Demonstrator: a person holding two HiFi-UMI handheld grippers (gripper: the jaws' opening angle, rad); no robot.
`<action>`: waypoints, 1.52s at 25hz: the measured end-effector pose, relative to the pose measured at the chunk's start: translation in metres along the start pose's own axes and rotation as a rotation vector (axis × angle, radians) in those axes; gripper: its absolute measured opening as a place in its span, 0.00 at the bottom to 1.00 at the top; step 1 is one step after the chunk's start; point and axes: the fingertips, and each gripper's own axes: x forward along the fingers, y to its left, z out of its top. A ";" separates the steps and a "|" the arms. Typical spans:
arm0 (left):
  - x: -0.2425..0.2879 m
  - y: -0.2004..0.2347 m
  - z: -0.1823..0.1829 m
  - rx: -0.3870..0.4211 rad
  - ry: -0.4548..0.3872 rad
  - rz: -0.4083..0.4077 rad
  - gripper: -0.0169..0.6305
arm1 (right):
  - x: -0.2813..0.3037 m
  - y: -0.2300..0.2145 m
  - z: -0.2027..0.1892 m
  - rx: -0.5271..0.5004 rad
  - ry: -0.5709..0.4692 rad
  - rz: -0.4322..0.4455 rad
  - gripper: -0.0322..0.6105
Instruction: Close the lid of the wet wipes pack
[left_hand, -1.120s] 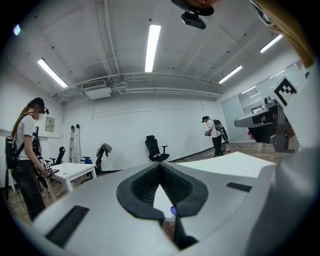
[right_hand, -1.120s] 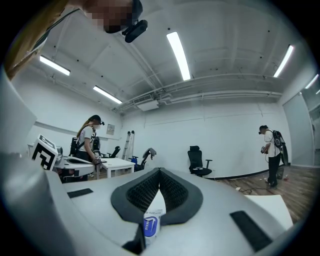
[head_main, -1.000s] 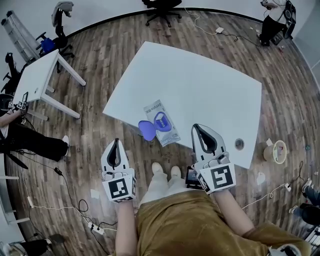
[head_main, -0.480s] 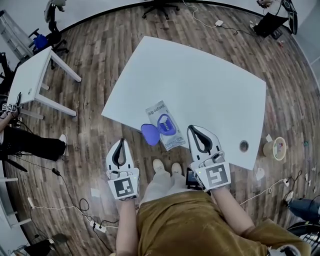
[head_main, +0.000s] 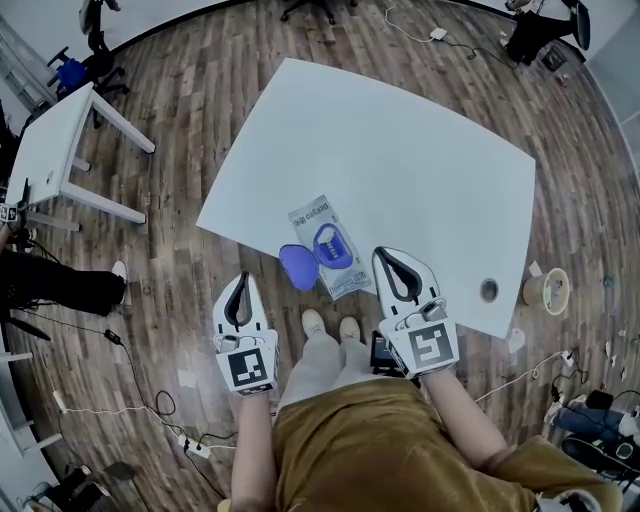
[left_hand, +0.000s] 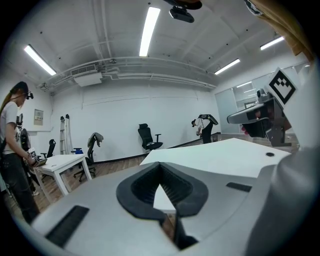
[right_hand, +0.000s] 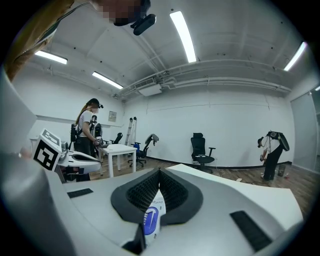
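The wet wipes pack (head_main: 330, 247) lies flat near the front edge of the white table (head_main: 400, 170). Its blue oval lid (head_main: 296, 266) is swung open to the left and hangs past the table edge. My left gripper (head_main: 240, 277) is shut on nothing and hovers over the floor, left of and below the lid. To the right of the pack my right gripper (head_main: 384, 253) is also shut, with nothing held. In the right gripper view the pack (right_hand: 152, 218) shows through the gap behind the closed jaws of the right gripper (right_hand: 160, 171). Through the left gripper (left_hand: 160, 165) only the table corner shows.
A cable hole (head_main: 488, 290) is in the table's front right corner. A small white table (head_main: 60, 150) stands to the left and a tape roll (head_main: 548, 292) lies on the floor to the right. Cables trail over the wood floor. A person (right_hand: 87, 131) stands by the small table.
The head view has shifted a little. The right gripper has edged slightly nearer the pack. The lid stays open and both grippers stay shut.
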 end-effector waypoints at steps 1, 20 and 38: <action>0.001 0.000 -0.003 -0.001 0.006 -0.002 0.02 | 0.002 0.001 -0.001 0.001 0.003 0.003 0.06; 0.025 -0.010 -0.055 -0.010 0.118 -0.057 0.02 | 0.024 -0.002 -0.046 0.025 0.098 0.013 0.06; 0.039 -0.021 -0.088 -0.015 0.215 -0.103 0.02 | 0.038 0.005 -0.086 0.019 0.205 0.049 0.06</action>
